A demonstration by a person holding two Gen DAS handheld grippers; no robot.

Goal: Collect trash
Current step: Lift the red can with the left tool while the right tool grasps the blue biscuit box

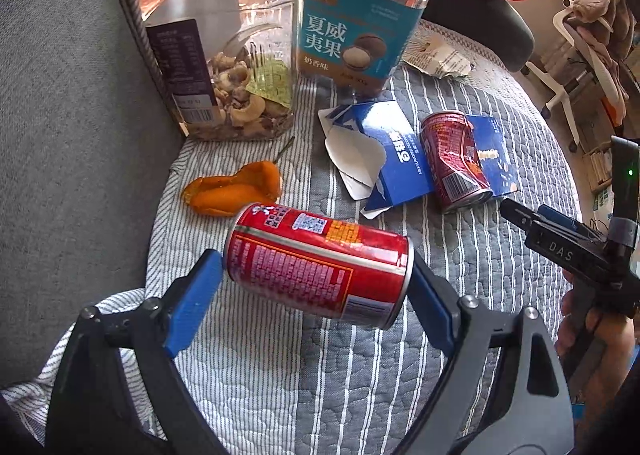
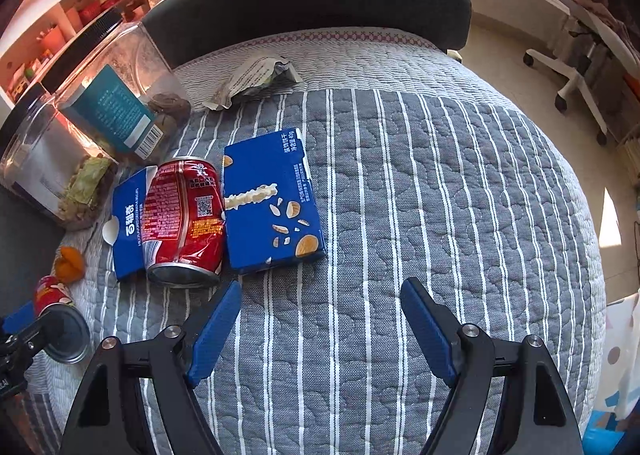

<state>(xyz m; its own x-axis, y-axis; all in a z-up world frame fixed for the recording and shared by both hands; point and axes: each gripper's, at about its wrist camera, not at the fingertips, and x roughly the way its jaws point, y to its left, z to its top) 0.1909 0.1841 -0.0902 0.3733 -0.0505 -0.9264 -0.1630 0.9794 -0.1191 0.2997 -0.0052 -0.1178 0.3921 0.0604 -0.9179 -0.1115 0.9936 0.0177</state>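
Two claws work over the striped quilt: left claw pinches a sideways red can end to end, best kept squeezed level, while right claw, gaping empty, should straddle the dented, crumpled can at ten o'clock.

Each hand-held gripper, left and right, is built from black angular arms, joined by silver round-headed screws and tipped with ribbed blue pads. White "DAS" lettering is seen on the right unit's black body, a green light glows above it, and bare skin of the right hand is visible beneath.
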